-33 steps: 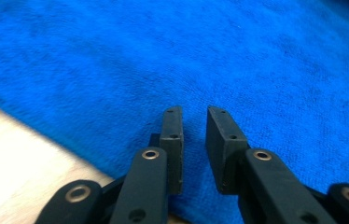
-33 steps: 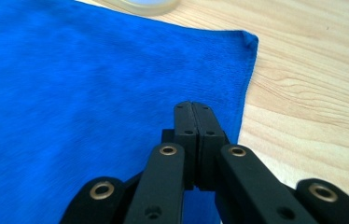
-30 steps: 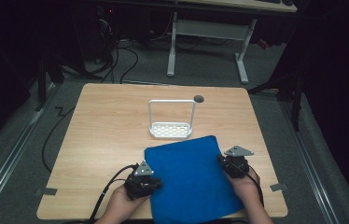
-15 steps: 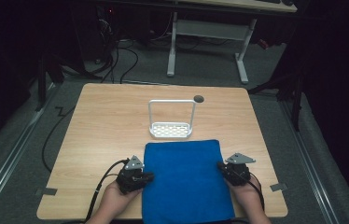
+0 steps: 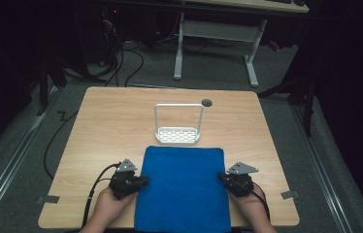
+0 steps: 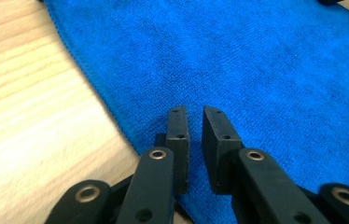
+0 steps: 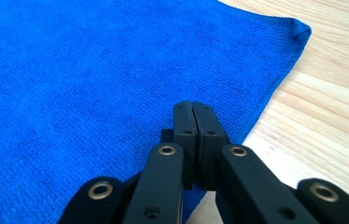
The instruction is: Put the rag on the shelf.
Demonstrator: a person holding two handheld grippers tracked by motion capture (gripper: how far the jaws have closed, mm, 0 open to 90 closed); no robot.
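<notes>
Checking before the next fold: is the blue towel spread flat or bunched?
Spread flat: the blue towel lies smooth on the wooden table.

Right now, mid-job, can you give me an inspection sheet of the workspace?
Surface: wooden table, a round hole near its far edge.
Job's things: blue towel lying flat, its near end over the table's front edge.
Clutter: white wire rack just beyond the towel.
Grippers: left gripper at the towel's left edge, fingers slightly apart, nothing between them; right gripper at the right edge, fingers shut together.
Cables: black cable trailing from the left gripper.
Surroundings: dark room, grey floor, white desk frame behind.
</notes>
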